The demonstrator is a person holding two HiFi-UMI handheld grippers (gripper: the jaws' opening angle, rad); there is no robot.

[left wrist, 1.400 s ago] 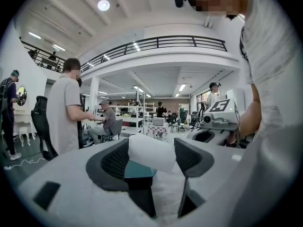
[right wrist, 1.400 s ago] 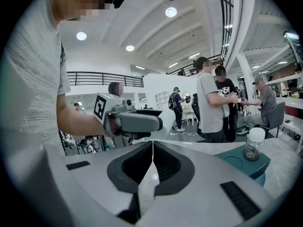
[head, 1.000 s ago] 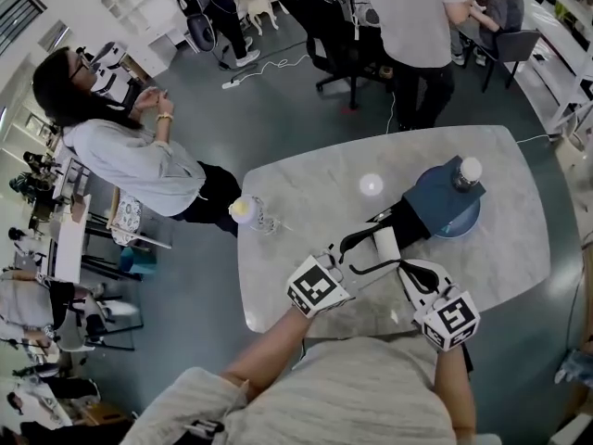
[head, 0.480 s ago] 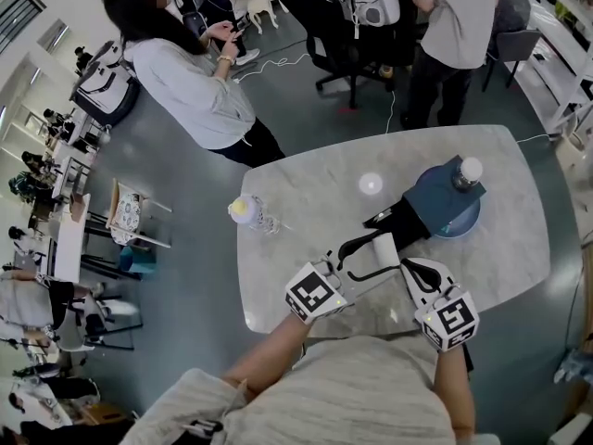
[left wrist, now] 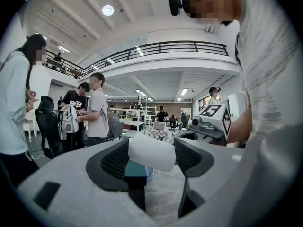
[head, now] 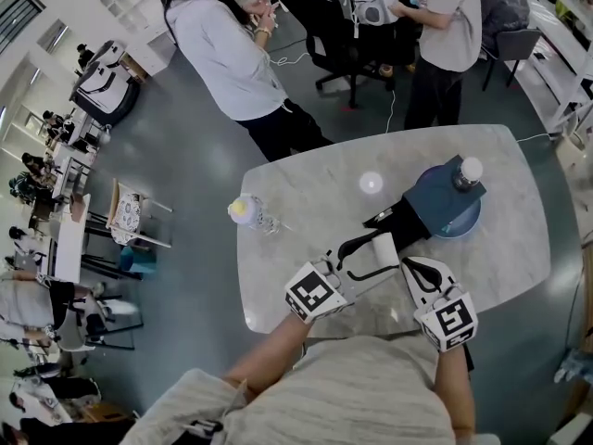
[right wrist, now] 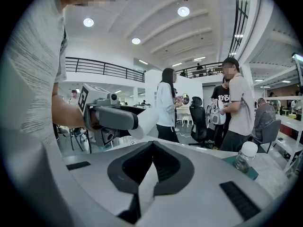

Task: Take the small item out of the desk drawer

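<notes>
Bright, even light from round ceiling lamps (right wrist: 183, 11), which clip to white. Shadows faint. Heavy fisheye bend and black corners in both gripper views. Left gripper (left wrist: 151, 156) body soft near lens. Head view sharp.

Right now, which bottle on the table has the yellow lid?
The clear plastic bottle near the grey marble table's left edge, alone on the bare top. The other bottle has a white lid and sits over the round blue plate.
</notes>
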